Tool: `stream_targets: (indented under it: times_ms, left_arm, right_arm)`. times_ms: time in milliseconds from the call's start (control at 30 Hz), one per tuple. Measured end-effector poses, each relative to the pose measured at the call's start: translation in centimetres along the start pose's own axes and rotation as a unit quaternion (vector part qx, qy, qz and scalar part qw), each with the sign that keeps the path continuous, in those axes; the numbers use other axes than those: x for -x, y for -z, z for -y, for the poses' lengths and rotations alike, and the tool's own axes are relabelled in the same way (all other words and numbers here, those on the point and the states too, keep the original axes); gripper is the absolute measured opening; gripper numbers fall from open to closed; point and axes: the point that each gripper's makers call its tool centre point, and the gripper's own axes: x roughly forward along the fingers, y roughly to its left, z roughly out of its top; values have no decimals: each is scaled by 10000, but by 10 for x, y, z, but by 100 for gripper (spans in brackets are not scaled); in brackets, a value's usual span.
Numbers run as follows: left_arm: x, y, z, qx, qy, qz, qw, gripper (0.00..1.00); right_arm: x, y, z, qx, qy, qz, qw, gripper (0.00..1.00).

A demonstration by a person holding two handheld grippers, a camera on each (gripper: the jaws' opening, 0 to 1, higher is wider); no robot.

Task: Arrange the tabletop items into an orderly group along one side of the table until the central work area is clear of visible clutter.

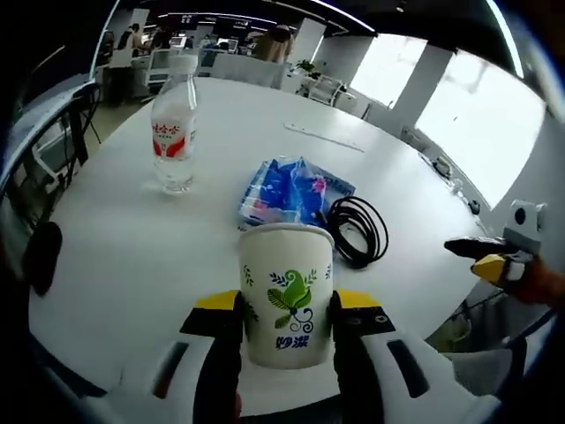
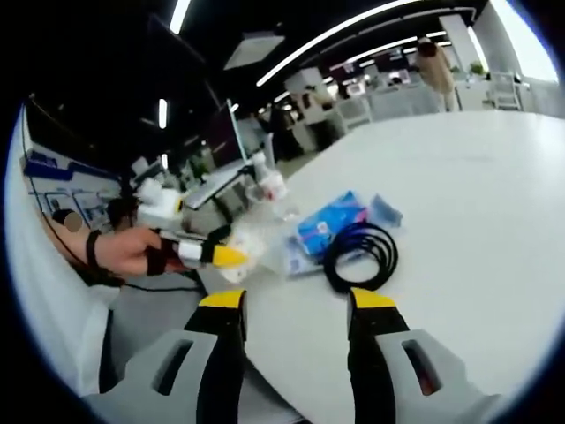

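Pinching the cup (image 1: 287, 296) near the bench (image 1: 132, 256) edge, our left tongs (image 1: 287, 322) must stay level. Right tongs (image 2: 296, 309) hang spread near the cable (image 2: 360, 254); bottle (image 1: 174, 124) stands well apart.

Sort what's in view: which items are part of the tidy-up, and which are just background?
Job items:
- paper cup, held in the left gripper
- water bottle
- blue packet
- coiled black cable
- right gripper, open, near the cable

Background:
- white table itself
- office desks and chairs behind
- windows
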Motion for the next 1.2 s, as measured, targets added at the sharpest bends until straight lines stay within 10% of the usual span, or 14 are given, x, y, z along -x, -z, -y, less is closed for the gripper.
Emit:
stream_targets:
  times_ms: [800, 1200]
  left_arm:
    - [-3, 13, 60, -1341, 369, -137, 9902, 39]
    - [-1, 26, 106, -2998, 726, -370, 9505, 39]
  right_arm:
    - [-16, -15, -25, 107, -543, 94, 9984, 41]
    - [-28, -10, -49, 6, -1046, -51, 9945, 35]
